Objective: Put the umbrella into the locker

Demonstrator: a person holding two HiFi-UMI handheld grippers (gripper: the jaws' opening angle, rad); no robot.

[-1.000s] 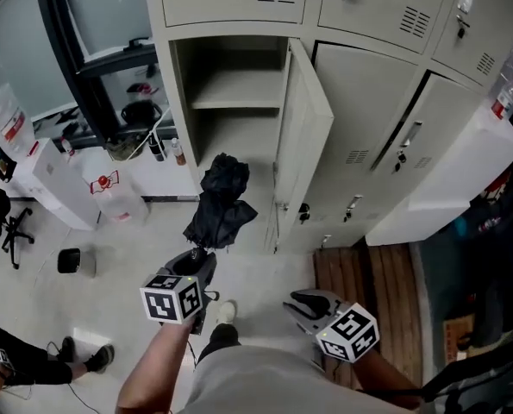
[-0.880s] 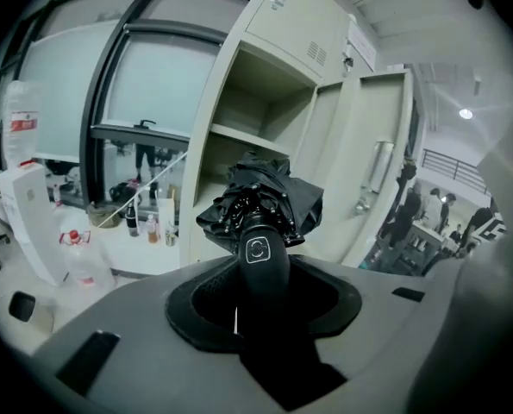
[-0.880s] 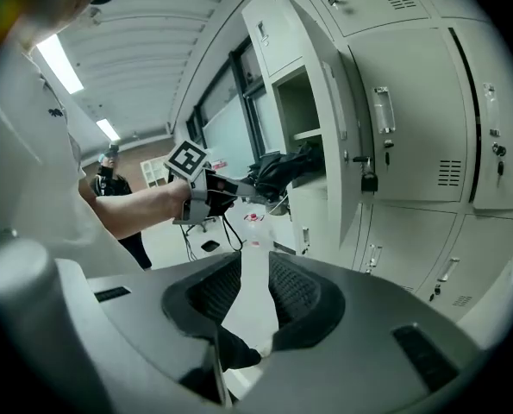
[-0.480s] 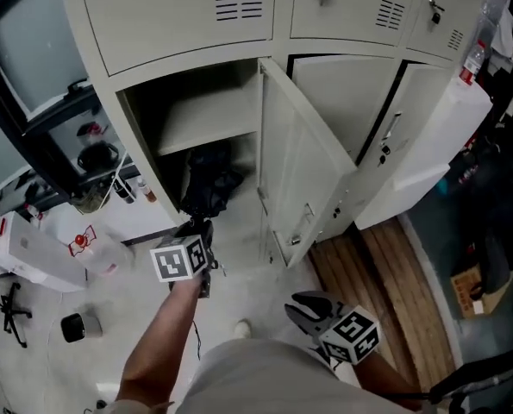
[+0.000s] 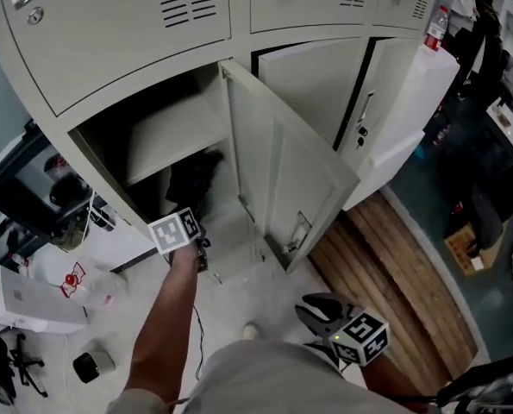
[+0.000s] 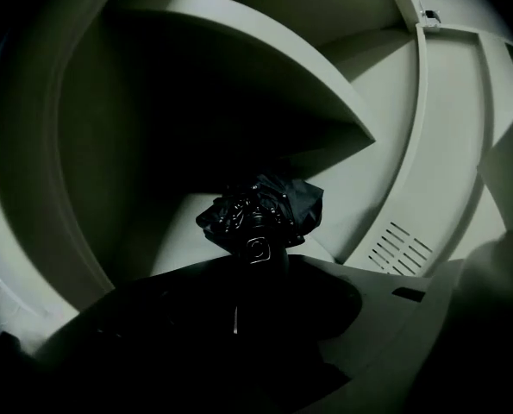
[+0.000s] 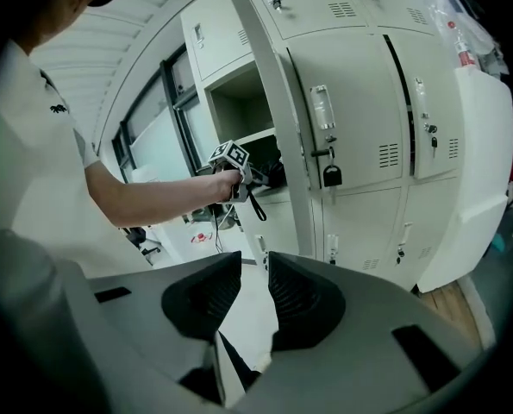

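Note:
The black folded umbrella (image 5: 196, 178) is inside the open locker (image 5: 109, 136), in the dark lower compartment under the shelf (image 5: 163, 133). My left gripper (image 5: 197, 228) is shut on the umbrella's handle at the compartment's mouth, with the arm stretched forward. In the left gripper view the crumpled canopy (image 6: 260, 212) stands just beyond the left gripper (image 6: 256, 270), above the locker floor (image 6: 187, 231); the jaws are lost in shadow. My right gripper (image 5: 318, 308) hangs low beside my body, jaws together with nothing between them, and the right gripper (image 7: 256, 270) points toward the lockers.
The locker door (image 5: 282, 179) swings out to the right of my left arm. Closed lockers (image 5: 325, 84) and a white panel (image 5: 407, 102) stand further right, above wooden flooring (image 5: 394, 274). A plastic jug (image 5: 88, 285), white box (image 5: 28, 304) and black cup (image 5: 88, 365) sit at left.
My left gripper has carried the umbrella forward from in front of the locker into its lower compartment. The head view has swung closer to the lockers. The right gripper has stayed low.

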